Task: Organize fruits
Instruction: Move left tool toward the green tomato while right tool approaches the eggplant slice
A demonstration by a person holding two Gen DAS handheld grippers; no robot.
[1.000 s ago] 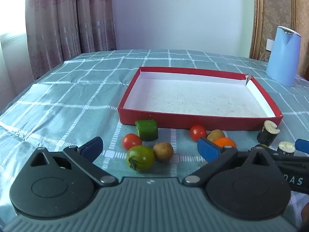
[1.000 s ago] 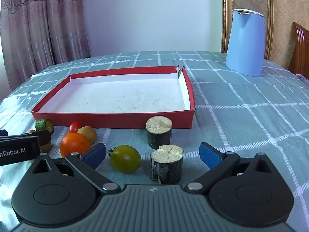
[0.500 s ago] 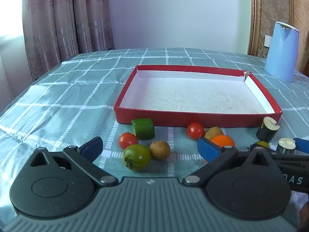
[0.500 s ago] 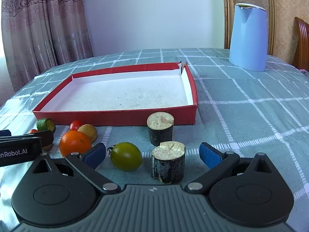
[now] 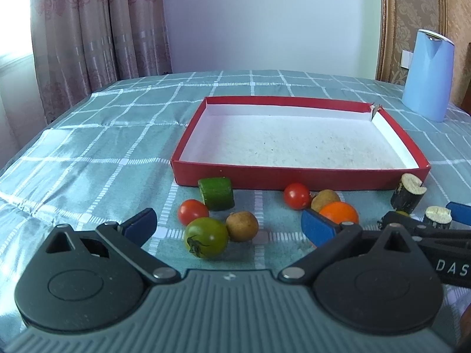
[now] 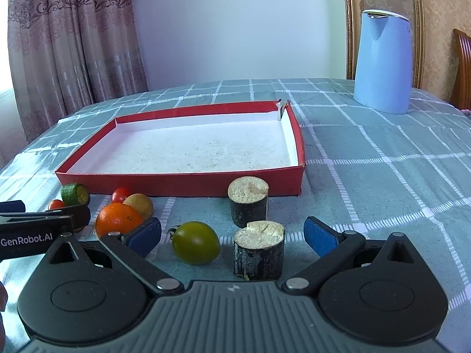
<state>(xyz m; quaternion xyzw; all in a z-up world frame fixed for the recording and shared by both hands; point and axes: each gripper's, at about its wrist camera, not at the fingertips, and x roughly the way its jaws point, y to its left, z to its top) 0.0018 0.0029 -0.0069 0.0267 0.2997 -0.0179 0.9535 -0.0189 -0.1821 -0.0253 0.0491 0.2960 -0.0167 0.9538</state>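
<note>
You see a red tray (image 5: 300,173) with white lining, a teal tablecloth (image 5: 88,153) checked in white, a light-blue kettle (image 6: 382,64), and pink floral-patterned curtains (image 6: 67,44).

This is a home, a dining room by the look of it. A table under a teal checked tablecloth (image 6: 382,176) fills the room. Behind it to the left hang patterned pinkish curtains (image 6: 73,44) by a bright window. On its far right corner stands a pale blue kettle (image 6: 382,64), with a carved wooden chair (image 6: 462,67) and gold-framed damask wall panel (image 5: 412,14) beyond.
</note>
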